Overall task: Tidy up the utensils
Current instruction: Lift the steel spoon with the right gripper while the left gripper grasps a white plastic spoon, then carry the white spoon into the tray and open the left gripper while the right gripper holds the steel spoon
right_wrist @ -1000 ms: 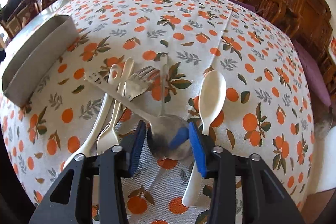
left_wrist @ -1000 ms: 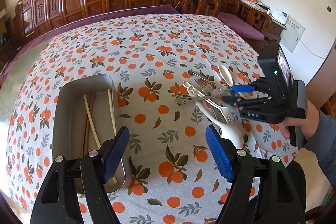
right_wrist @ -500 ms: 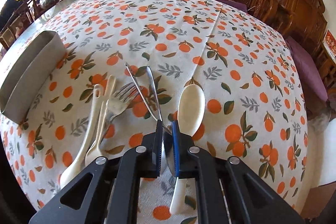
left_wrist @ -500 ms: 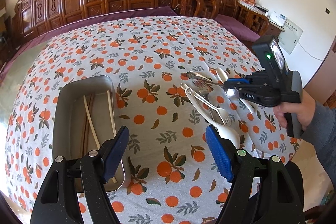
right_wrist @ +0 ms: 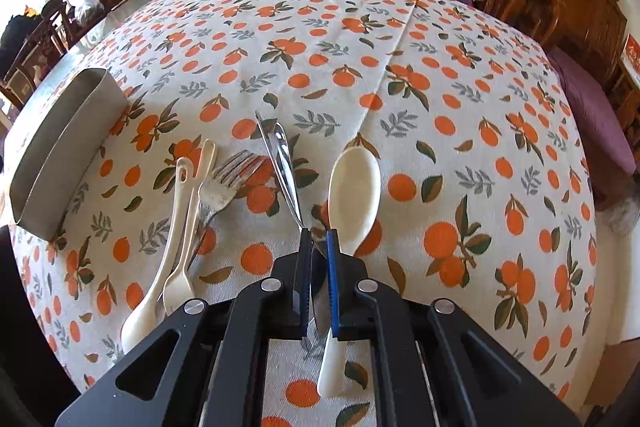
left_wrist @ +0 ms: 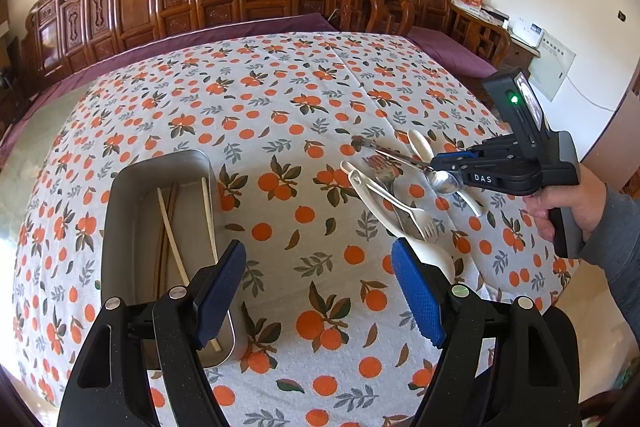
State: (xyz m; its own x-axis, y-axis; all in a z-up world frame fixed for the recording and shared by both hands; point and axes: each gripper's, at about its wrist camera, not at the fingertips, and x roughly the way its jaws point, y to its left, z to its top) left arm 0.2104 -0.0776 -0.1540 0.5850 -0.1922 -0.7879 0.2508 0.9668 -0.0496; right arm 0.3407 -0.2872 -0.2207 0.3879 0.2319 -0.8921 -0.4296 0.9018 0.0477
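Gripping the bowl end of a shiny metal spoon (right_wrist: 280, 163), the right tongs (right_wrist: 319, 247) are clenched tight on it, its slim handle pointing away over the pile and lifted clear of the cloth in the left wrist view (left_wrist: 442, 181). Just right of the spoon lies a cream plastic spoon (right_wrist: 352, 187), its handle running under the tongs. To the left, a cream plastic fork (left_wrist: 400, 203), a long cream ladle-like spoon (right_wrist: 160, 259) and a metal fork (right_wrist: 224, 183) lie crossed in a heap on the orange-print cloth of the tabletop (left_wrist: 280, 115).

The left tongs (left_wrist: 320, 291) hang released, blue pads wide apart, with nothing between them. Their left pad sits over the near corner of a rectangular grey metal tray (left_wrist: 120, 211), which holds several wooden and pale chopsticks (left_wrist: 172, 235) laid lengthwise. The tray stands well apart from the utensil heap.
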